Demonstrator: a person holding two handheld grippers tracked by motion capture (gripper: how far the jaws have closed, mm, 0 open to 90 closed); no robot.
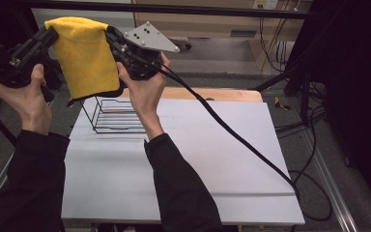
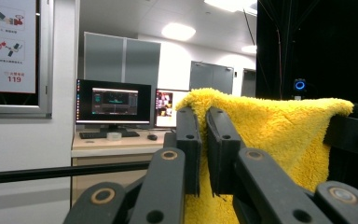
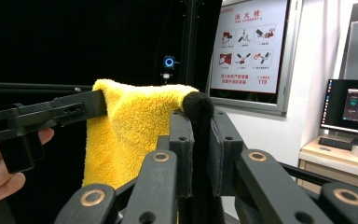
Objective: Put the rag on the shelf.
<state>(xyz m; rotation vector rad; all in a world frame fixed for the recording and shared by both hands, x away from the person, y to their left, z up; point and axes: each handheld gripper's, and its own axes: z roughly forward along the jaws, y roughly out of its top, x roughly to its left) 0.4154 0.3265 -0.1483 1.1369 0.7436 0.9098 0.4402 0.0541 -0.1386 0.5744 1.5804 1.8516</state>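
Both grippers are raised well above the table (image 1: 183,159), far-left corner of the scene, with a yellow towel (image 1: 84,55) stretched between them. Left gripper (image 1: 50,35) pinches the towel's left top corner; in the left gripper view its jaws sit nearly together with yellow pile (image 2: 261,126) clamped in the gap. Right gripper (image 1: 112,39) pinches the opposite top corner; the right gripper view shows its jaws closed on the towel's black trim edge (image 3: 198,109), with the yellow body hanging off to the left of them. Towel hangs flat as a sheet, top edge roughly level, black-bound bottom hem loose and free, not touching anything. Directly below and behind it, a black wire rack (image 1: 113,115) stands on the table's far-left part; the towel's lower edge is above the rack, apart from it. Left hand (image 1: 21,94) and right hand (image 1: 145,89) each wrap a gripper handle. Right gripper's cable (image 1: 241,140) trails across the table to the near right edge. Grey three-cornered plate (image 1: 150,37) faces up on the right gripper.
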